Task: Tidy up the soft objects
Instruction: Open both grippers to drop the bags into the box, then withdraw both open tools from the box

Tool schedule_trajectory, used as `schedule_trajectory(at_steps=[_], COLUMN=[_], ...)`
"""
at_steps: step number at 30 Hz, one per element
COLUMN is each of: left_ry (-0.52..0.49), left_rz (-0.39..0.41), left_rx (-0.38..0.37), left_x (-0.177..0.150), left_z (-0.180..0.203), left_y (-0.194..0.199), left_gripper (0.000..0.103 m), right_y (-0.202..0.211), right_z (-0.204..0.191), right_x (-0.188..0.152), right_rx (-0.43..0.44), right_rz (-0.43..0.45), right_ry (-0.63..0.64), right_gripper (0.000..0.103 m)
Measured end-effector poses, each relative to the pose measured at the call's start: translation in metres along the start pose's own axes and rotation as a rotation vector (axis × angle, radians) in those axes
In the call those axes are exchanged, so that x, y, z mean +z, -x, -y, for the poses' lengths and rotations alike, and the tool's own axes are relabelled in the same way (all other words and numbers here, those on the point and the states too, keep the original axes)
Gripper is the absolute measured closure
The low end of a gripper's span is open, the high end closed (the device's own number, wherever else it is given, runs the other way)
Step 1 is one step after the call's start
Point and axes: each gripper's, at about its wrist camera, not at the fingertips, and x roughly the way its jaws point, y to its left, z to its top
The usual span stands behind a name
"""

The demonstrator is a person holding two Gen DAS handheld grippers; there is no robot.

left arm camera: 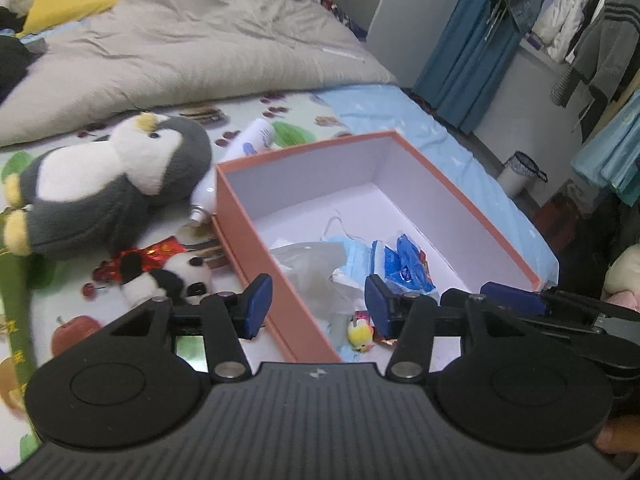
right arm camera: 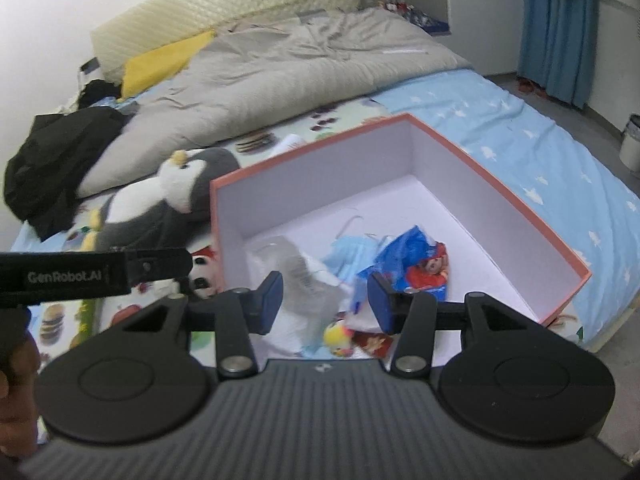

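A pink box (left arm camera: 236,216) (right arm camera: 218,220) with a white inside stands open on the bed. In it lie a clear plastic bag (left arm camera: 316,264) (right arm camera: 296,276), a blue face mask (left arm camera: 352,256) (right arm camera: 348,256), a blue snack packet (left arm camera: 404,264) (right arm camera: 416,260) and a small yellow plush (left arm camera: 360,334) (right arm camera: 336,336). A grey penguin plush (left arm camera: 108,184) (right arm camera: 160,204) lies left of the box. A small panda plush (left arm camera: 168,280) (right arm camera: 200,276) lies in front of it. My left gripper (left arm camera: 318,306) is open above the box's near left wall. My right gripper (right arm camera: 326,304) is open and empty above the box.
A white tube (left arm camera: 240,160) lies between the penguin and the box. A grey duvet (left arm camera: 200,52) (right arm camera: 280,68) and yellow pillow (left arm camera: 76,0) cover the far bed. Black clothing (right arm camera: 60,160) lies at the left. A waste bin (left arm camera: 520,172) stands on the floor.
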Motion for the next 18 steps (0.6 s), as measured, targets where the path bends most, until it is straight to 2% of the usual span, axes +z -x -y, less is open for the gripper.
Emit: schedule_trajectory(at_steps=[18], left_ry=[0.09], left_rz=[0.102], left_rx=[0.078], left_x=[-0.067], left_z=[-0.055], left_y=[0.105], left_gripper=[0.046], right_y=[0.058], right_z=[-0.073], right_x=[-0.036], right_rx=[0.117], right_rz=[0.061], right_ry=[0.112], right_gripper=[0.053])
